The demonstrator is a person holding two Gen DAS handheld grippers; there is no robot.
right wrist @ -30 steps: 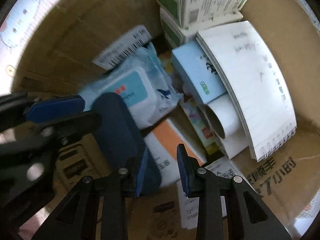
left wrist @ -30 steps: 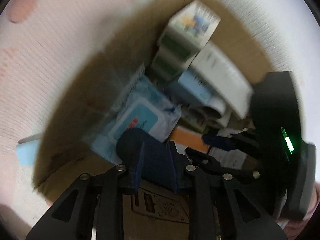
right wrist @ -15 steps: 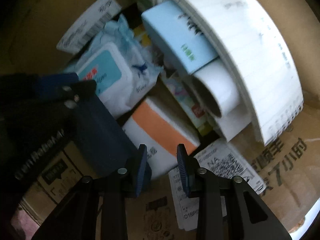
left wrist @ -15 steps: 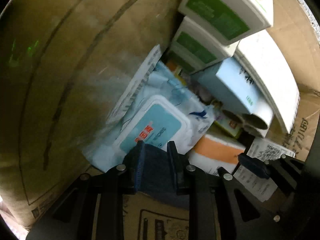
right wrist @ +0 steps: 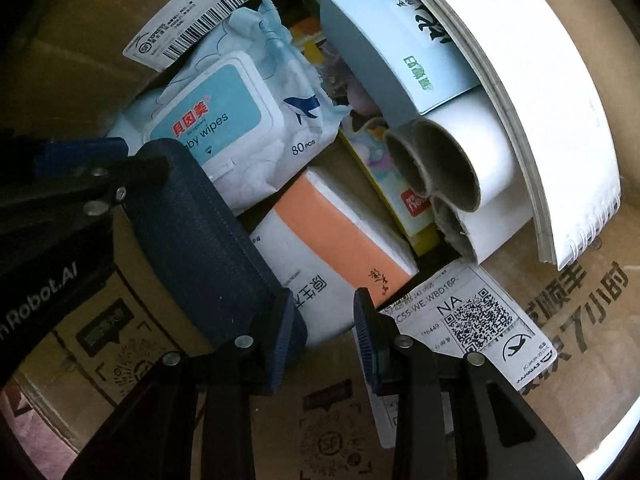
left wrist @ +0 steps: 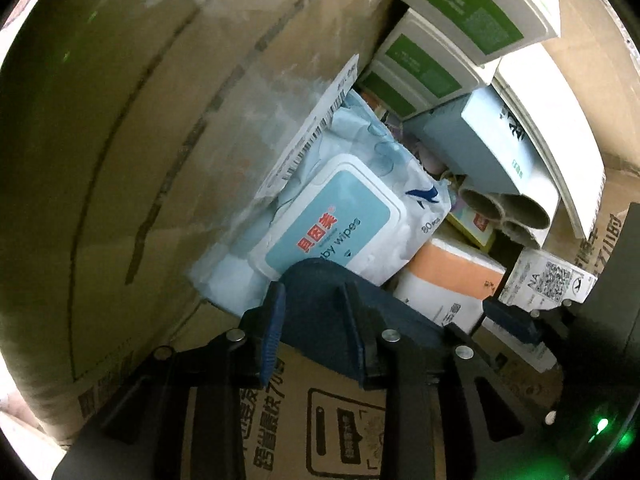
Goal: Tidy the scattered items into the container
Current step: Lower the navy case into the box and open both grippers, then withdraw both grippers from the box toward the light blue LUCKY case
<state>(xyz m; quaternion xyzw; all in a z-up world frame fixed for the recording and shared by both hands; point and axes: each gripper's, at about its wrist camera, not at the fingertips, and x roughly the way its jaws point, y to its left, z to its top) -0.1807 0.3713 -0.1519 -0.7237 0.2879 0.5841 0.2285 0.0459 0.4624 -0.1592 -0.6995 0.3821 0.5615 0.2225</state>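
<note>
Both grippers are inside a cardboard box [left wrist: 120,128]. My left gripper [left wrist: 314,320] is shut on a dark blue fabric pouch [left wrist: 320,300], held low over a baby wipes pack [left wrist: 332,220]. In the right wrist view the pouch [right wrist: 192,232] runs from the left gripper's fingers [right wrist: 132,168] down toward my right gripper [right wrist: 322,328]. The right gripper is open; its left finger lies against the pouch's end and nothing sits between its fingers. The pouch rests beside an orange and white tissue pack [right wrist: 332,248].
The box [right wrist: 560,312] also holds green and white cartons [left wrist: 472,20], a light blue box [right wrist: 396,40], cardboard-core paper rolls [right wrist: 460,168], a spiral notebook [right wrist: 520,80], a small yellow pack [right wrist: 400,192] and shipping labels [right wrist: 472,320]. The box wall stands close on the left.
Both grippers went deeper into the box with the pouch. The left gripper stays closed on it. The right gripper stays open beside the pouch's end.
</note>
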